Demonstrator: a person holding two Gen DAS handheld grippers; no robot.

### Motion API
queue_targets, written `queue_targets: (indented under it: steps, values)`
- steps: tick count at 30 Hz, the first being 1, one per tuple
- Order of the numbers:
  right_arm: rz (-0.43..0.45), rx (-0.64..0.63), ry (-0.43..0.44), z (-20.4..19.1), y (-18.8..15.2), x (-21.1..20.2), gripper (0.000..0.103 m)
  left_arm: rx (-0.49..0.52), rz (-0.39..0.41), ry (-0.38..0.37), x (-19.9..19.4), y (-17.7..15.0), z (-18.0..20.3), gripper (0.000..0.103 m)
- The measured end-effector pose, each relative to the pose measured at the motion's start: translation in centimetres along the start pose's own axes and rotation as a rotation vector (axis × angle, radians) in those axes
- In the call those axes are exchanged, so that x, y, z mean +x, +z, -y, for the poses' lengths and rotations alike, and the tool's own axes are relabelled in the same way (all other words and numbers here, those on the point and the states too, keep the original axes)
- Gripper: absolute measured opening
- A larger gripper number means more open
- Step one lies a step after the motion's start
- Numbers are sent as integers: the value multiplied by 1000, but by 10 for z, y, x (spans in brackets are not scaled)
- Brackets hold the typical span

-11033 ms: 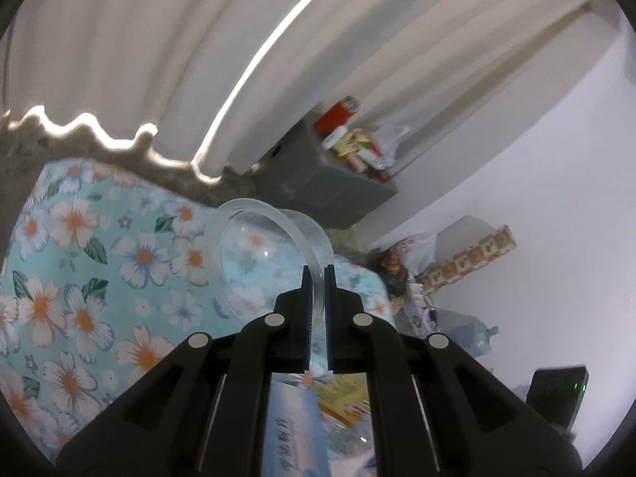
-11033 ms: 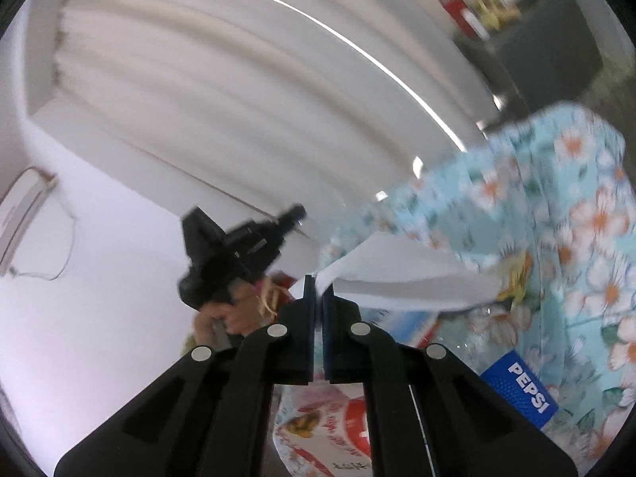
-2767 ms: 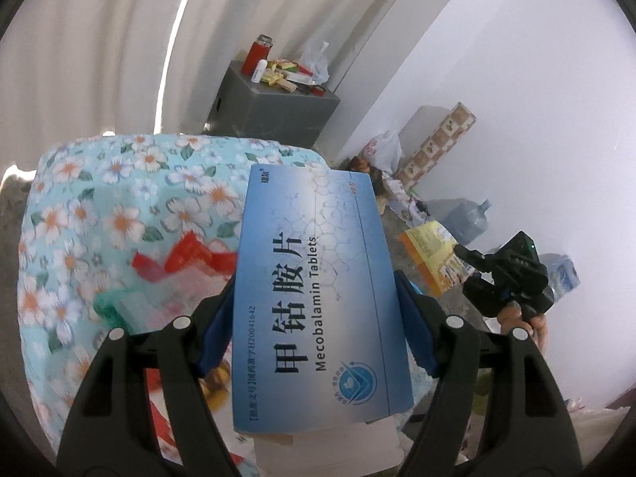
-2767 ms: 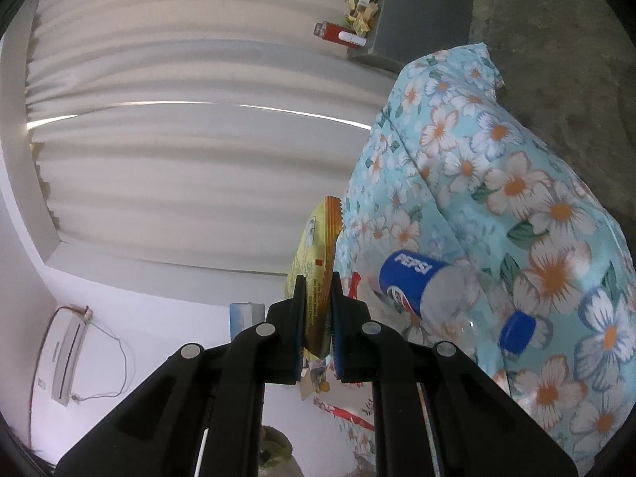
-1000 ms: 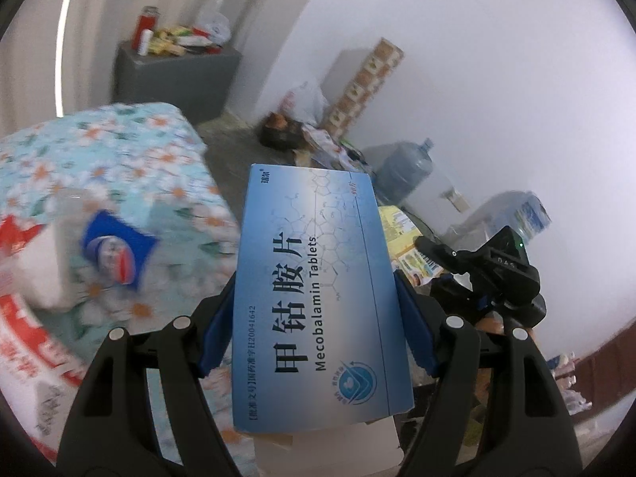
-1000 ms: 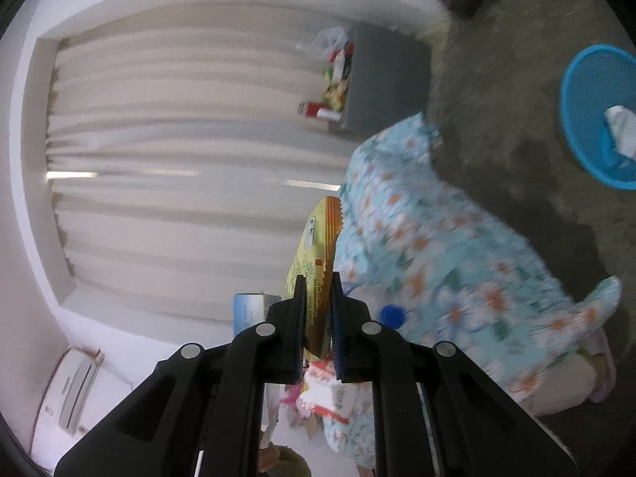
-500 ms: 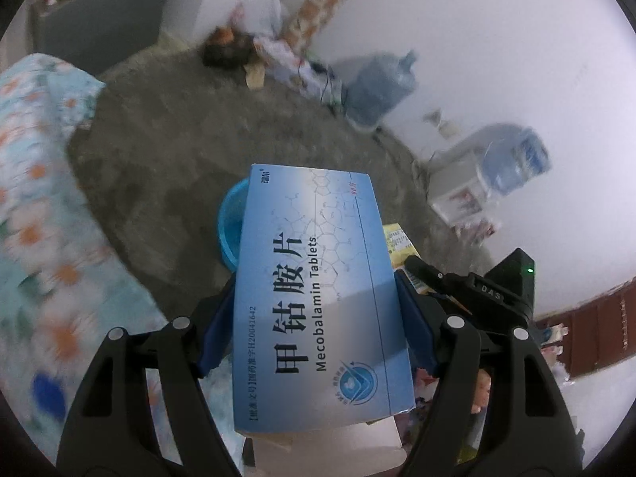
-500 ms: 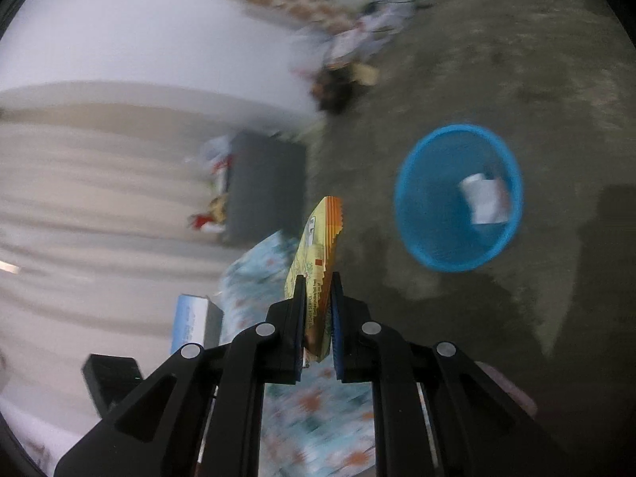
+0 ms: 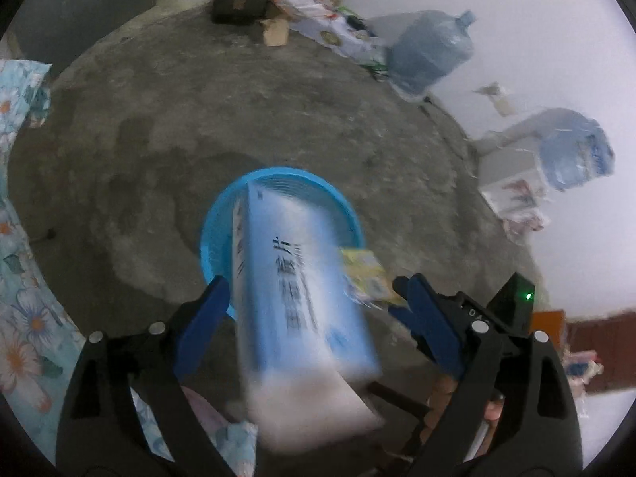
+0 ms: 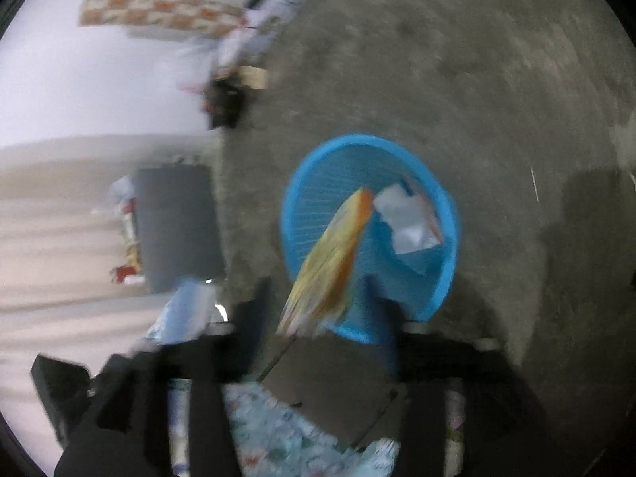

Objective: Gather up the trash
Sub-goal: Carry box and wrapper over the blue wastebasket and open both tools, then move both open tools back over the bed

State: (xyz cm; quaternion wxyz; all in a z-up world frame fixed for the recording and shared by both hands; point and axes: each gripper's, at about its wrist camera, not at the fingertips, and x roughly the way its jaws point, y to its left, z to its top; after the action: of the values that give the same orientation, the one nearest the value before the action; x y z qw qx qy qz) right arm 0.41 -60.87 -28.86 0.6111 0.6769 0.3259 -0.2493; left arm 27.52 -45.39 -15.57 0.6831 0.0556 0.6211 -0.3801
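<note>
Both jaws opening. Left gripper (image 9: 310,302) has let go of the blue-and-white cardboard tablet box (image 9: 298,290); right gripper (image 10: 318,310) has released the yellow-orange flat snack packet (image 10: 330,262). Both are now dropping over the round blue mesh plastic basket (image 10: 445,246) on the floor. Two more pieces binned, I'd say.

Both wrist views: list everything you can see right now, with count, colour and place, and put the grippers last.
Round plastic mesh basket: 1, bright blue, on the grey floor below both grippers.
Flat cardboard tablet box: 1, pale blue and white, blurred, loose between the left jaws over the basket.
Flat snack packet: 1, yellow-orange, blurred, between the right jaws above the basket.
White paper scrap: 1, lying in the basket.
Large water jugs: 2, translucent blue, by the white wall.
Grey cabinet: 1, near the curtain.
Floral cloth: 1, light blue with white flowers, left edge.
Left gripper: black with blue pads, jaws opening.
Right gripper: black, blurred, jaws opening.
</note>
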Motion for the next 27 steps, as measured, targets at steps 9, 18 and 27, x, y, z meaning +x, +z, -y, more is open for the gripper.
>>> queue_targets:
  steps: [9,18,27]
  values:
    - [-14,-12,-3,28,-30,5,61,15,73,-16,-33,-9,3,86]
    - [54,-212,2,-22,-78,-49,67,76,246,-135,-137,-53,21,86]
    - [179,-649,31,-136,-161,-119,80,74,354,-49,-244,-129,-12,86]
